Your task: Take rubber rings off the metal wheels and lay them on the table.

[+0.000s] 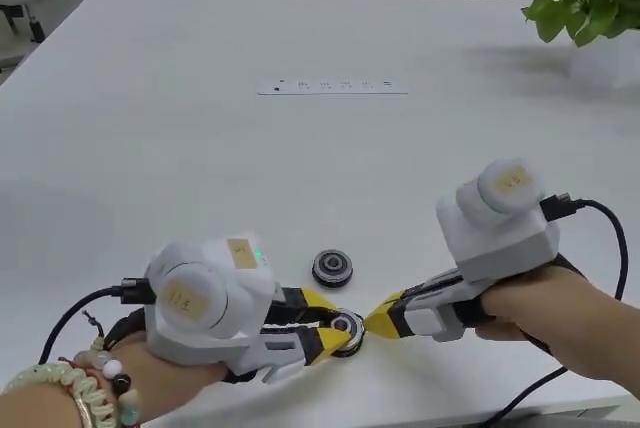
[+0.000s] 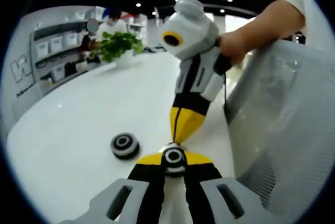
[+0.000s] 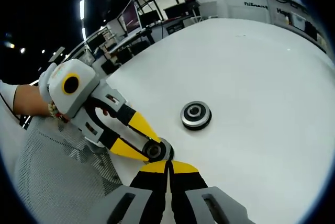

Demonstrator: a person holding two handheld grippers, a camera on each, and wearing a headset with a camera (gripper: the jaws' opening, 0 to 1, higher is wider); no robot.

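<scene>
While your left gripper clamps one wheel near the front edge of the table, your right gripper meets its rim with jaws closed, and a second wheel lies just beyond.

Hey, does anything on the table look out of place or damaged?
Nothing stands out. One wheel lies flat on the table; the other wheel sits clamped in the left hand-held gripper, with the closed tips of the right hand-held gripper at it.

Table open beyond; one loose wheel (near front) blocks passage.
</scene>
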